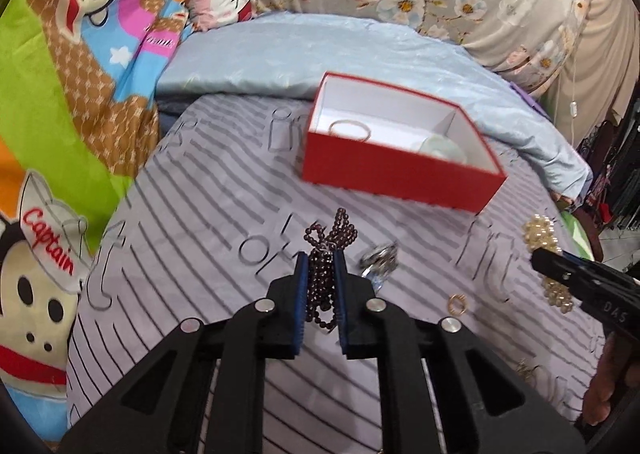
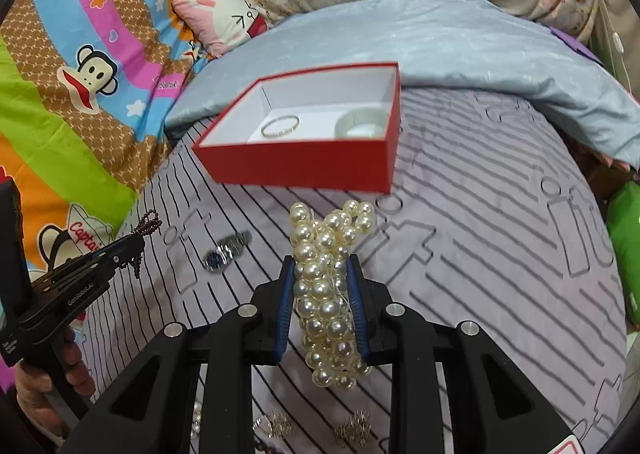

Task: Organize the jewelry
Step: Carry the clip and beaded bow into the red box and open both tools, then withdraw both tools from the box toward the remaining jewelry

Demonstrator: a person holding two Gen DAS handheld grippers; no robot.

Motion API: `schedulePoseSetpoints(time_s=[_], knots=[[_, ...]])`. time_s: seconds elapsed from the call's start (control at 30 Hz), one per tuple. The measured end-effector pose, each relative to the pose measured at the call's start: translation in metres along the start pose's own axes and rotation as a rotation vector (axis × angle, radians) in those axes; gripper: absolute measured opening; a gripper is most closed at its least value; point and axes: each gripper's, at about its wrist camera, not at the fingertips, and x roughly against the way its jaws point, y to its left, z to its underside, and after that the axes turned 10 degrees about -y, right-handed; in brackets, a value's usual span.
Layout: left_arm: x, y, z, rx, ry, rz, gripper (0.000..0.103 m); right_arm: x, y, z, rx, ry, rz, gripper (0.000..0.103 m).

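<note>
In my left gripper [image 1: 320, 282] the jaws are nearly closed on a dark bead strand [image 1: 326, 254], held above the striped sheet [image 1: 200, 214], and the red box [image 1: 400, 174] lies at about one o'clock from it. Inside the box I see already a thin bangle [image 2: 280, 125] and a pale bangle [image 2: 362, 125], while a watch [image 2: 226, 250] at about ten o'clock from my right gripper [image 2: 322, 294] and a small gold ring [image 1: 457, 302] wait on the sheet. My right jaws are narrowly closed on a bundle of pearls [image 2: 328, 286], with the box at twelve o'clock, so I judge the task about half done.
</note>
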Motion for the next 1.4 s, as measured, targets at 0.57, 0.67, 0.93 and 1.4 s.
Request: schedulePoseSetpoints(time_s=[0.57, 0.67, 0.93, 1.4], knots=[[-0.106, -0.042, -0.109, -0.015, -0.028, 0.059, 0.012, -0.107, 0.014, -0.122, 0.093, -0.021, -0.030, 0.024], [-0.131, -0.039, -0.111, -0.012, -0.002, 0.049, 0.012, -0.135, 0.018, -0.130, 0.109, -0.001, -0.026, 0.024], [-0.167, -0.031, -0.109, 0.002, 0.024, 0.035, 0.020, -0.182, 0.023, -0.133, 0.115, 0.029, -0.037, 0.027], [-0.073, -0.004, -0.096, 0.044, -0.087, -0.029, 0.072, -0.047, -0.018, -0.104, 0.047, -0.097, -0.012, 0.039]])
